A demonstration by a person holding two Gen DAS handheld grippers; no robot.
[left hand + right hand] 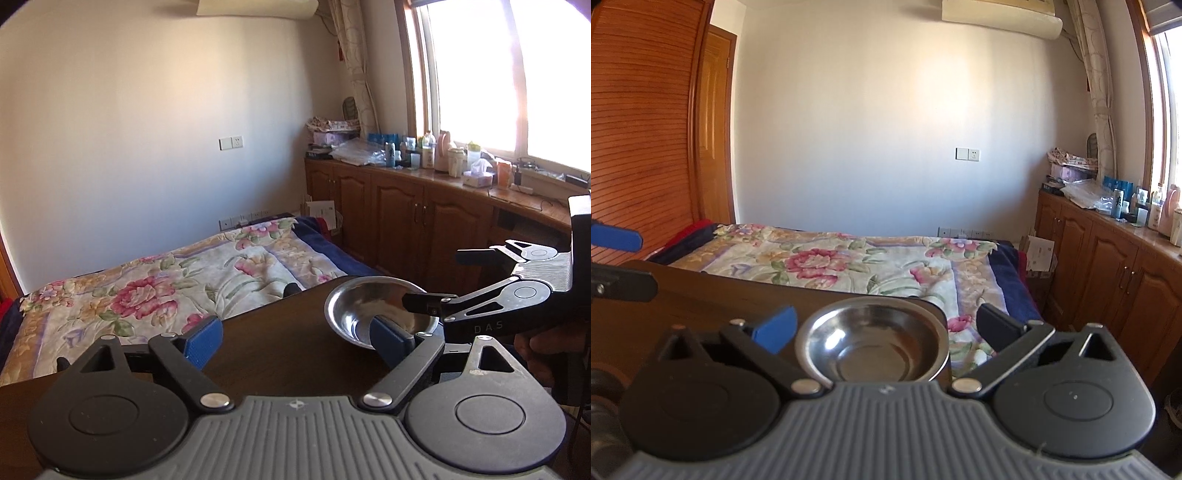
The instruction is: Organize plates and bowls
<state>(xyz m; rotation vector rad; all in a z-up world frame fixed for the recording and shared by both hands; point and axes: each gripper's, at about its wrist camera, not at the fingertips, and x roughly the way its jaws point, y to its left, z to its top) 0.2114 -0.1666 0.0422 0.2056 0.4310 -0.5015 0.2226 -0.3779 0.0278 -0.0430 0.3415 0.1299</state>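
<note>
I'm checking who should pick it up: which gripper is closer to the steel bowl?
Right. The right gripper is open with the steel bowl between its fingers. The left gripper, also open, sits beside the bowl, one pad in front of its rim.

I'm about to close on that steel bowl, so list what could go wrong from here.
1. The steel bowl sits at the corner of the dark table, right by the edge next to the bed; a nudge may push it off.
2. The open right claw straddles the bowl; the smooth rounded wall could slip as the fingers close.
3. The left claw is close by and could collide.
</note>
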